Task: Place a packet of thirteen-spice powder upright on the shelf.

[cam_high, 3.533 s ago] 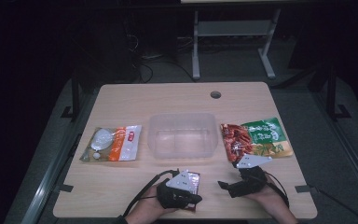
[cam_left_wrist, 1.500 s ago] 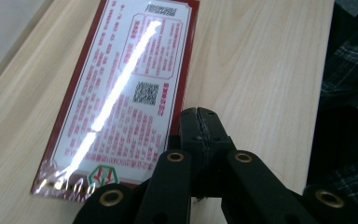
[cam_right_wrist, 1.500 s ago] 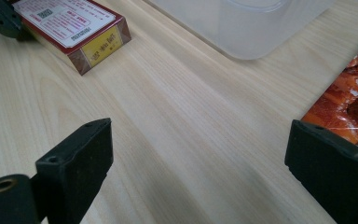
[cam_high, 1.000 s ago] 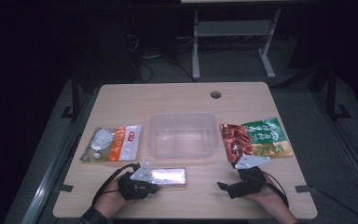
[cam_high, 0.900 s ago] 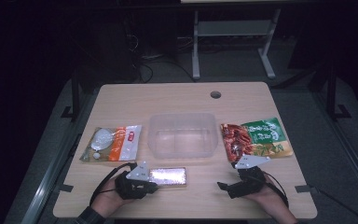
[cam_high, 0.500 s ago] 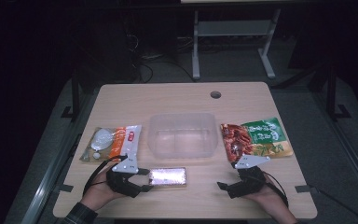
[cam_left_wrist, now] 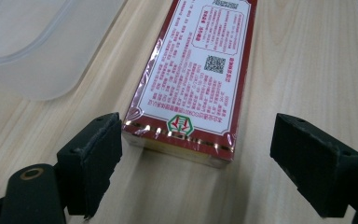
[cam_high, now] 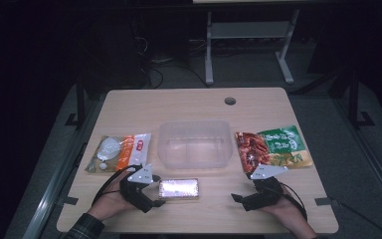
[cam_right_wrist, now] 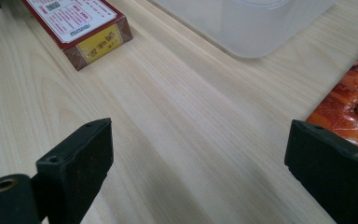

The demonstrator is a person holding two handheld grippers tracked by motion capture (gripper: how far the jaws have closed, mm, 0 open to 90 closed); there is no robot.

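A flat red box (cam_high: 179, 189) with white printed text lies on the wooden table in front of the clear plastic tub (cam_high: 194, 144). My left gripper (cam_high: 151, 196) sits just left of the box; its jaws have just been opening and now stand open, with the box's near end (cam_left_wrist: 186, 126) lying a little beyond the pads and touching neither. My right gripper (cam_high: 238, 199) rests open on the table at the front right, with bare wood (cam_right_wrist: 196, 140) between its jaws. The box (cam_right_wrist: 81, 28) and the tub (cam_right_wrist: 247, 23) lie farther off in the right gripper view.
An orange and white food pouch (cam_high: 119, 152) lies left of the tub. A red and green food pouch (cam_high: 272, 147) lies to its right, its edge (cam_right_wrist: 354, 107) close to my right gripper. A round cable hole (cam_high: 230, 101) is at the table's far side.
My left gripper let go of the red box, opened its jaws and drew back to the left. The box stays flat on the table. My right gripper has not moved.
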